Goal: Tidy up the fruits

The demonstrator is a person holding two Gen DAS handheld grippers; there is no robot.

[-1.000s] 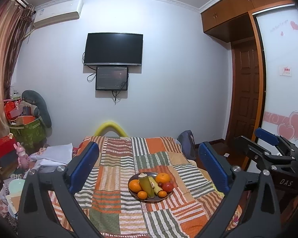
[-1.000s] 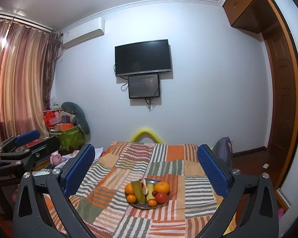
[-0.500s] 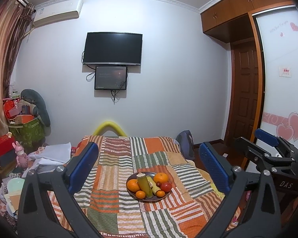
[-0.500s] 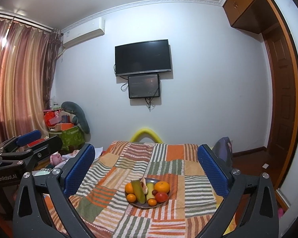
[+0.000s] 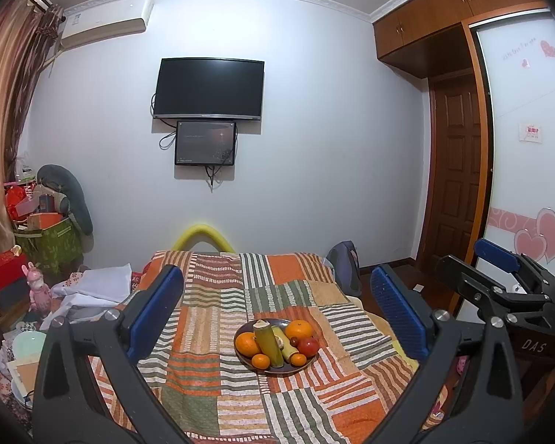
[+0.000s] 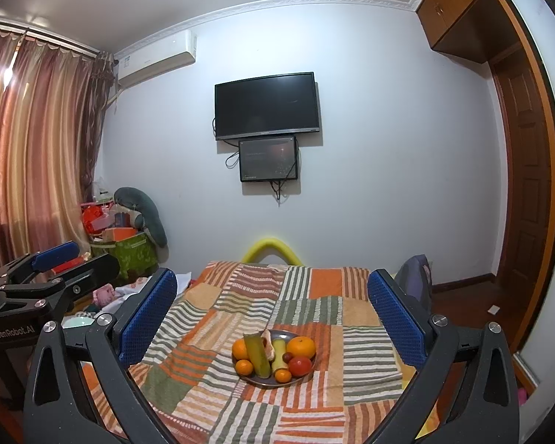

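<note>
A dark round plate (image 5: 277,370) (image 6: 253,379) of fruit sits on a striped patchwork cloth (image 5: 218,318) (image 6: 314,318). It holds several oranges (image 5: 299,330) (image 6: 302,346), a red tomato (image 5: 308,346) (image 6: 299,365), green sugarcane pieces (image 5: 268,344) (image 6: 257,355) and a dark grape. My left gripper (image 5: 277,307) is open and empty, well back from the plate. My right gripper (image 6: 272,307) is open and empty, also held back. Each gripper shows at the side of the other's view.
A cluttered pile of boxes, clothes and a pink toy (image 5: 37,288) lies left of the cloth. A grey bag (image 5: 346,270) stands at the right edge. TV (image 5: 209,88) on the far wall. Wardrobe and door (image 5: 458,170) at right.
The left view has shifted slightly, so the plate sits a little higher and more central in it. The right gripper has hardly moved. Both stay open.
</note>
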